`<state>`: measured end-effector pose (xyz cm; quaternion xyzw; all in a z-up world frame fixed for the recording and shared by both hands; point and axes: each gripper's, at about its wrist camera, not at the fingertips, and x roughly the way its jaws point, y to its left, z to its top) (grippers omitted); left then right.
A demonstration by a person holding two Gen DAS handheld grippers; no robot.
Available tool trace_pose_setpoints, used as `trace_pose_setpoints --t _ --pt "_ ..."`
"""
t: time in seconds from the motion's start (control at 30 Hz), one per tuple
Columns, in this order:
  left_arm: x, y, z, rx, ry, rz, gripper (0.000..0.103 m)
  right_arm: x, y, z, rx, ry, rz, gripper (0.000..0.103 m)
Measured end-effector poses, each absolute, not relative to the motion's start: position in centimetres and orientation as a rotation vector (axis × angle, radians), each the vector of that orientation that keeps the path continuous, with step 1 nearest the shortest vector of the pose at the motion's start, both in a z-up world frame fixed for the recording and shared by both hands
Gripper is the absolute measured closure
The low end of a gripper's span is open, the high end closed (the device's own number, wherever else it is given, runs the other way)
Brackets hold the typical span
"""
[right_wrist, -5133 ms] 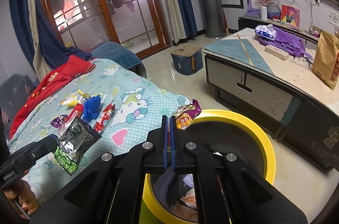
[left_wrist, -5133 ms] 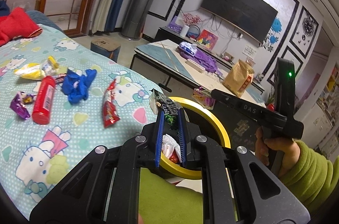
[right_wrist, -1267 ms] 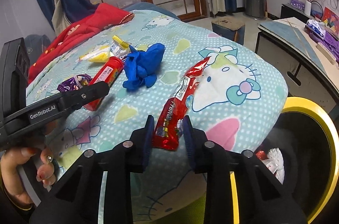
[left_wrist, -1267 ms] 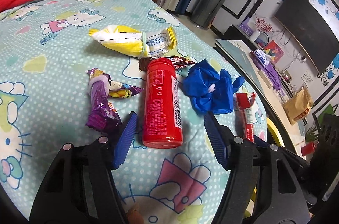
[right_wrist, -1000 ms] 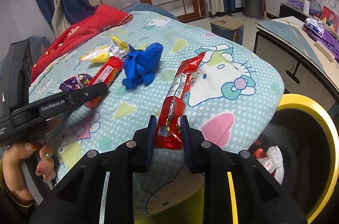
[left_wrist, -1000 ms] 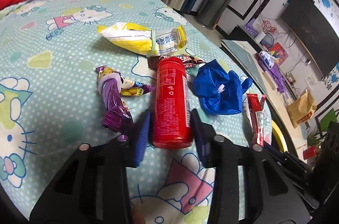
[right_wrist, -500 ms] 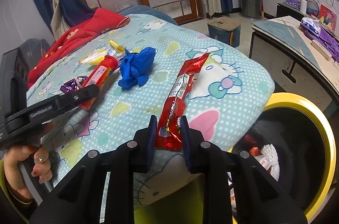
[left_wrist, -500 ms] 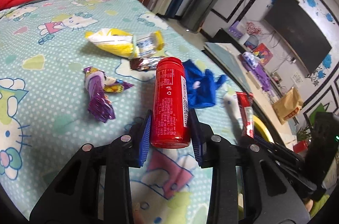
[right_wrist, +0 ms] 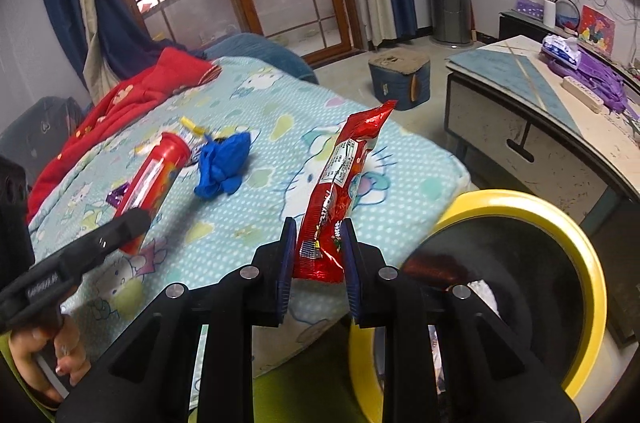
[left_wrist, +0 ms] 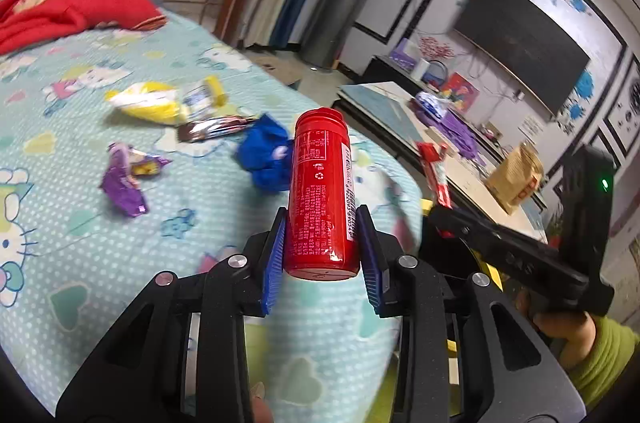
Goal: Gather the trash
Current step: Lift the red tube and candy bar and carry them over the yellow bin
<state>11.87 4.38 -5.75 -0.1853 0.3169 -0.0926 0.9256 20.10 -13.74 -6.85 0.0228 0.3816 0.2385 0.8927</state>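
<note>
My left gripper (left_wrist: 322,255) is shut on a red cylindrical tube (left_wrist: 322,195) and holds it above the bed's edge; the tube also shows in the right wrist view (right_wrist: 154,179). My right gripper (right_wrist: 316,261) is shut on a long red snack wrapper (right_wrist: 340,191), lifted off the bed beside the yellow-rimmed trash bin (right_wrist: 592,263); the wrapper also shows in the left wrist view (left_wrist: 434,173). On the bed lie a blue glove (left_wrist: 264,157), a purple wrapper (left_wrist: 122,185), a yellow packet (left_wrist: 152,101) and a brown wrapper (left_wrist: 212,131).
The Hello Kitty bedspread (left_wrist: 60,243) covers the bed, with a red blanket (left_wrist: 60,7) at its far end. A low table (right_wrist: 560,127) stands right of the bin. A small blue stool (right_wrist: 400,77) sits on the floor.
Both grippers have lifted their items off the bed and swung right toward the bin. The red tube now stands higher and more upright in the left jaws.
</note>
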Motion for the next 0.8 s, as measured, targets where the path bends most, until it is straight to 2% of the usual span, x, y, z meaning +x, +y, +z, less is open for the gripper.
trace_pose_setpoints --t 0.8 --pt "10.8 -2.9 -4.6 -0.176 0.612 -0.353 0.077 18.6 -19.3 -6.0 0.057 0.76 0.398 0.081"
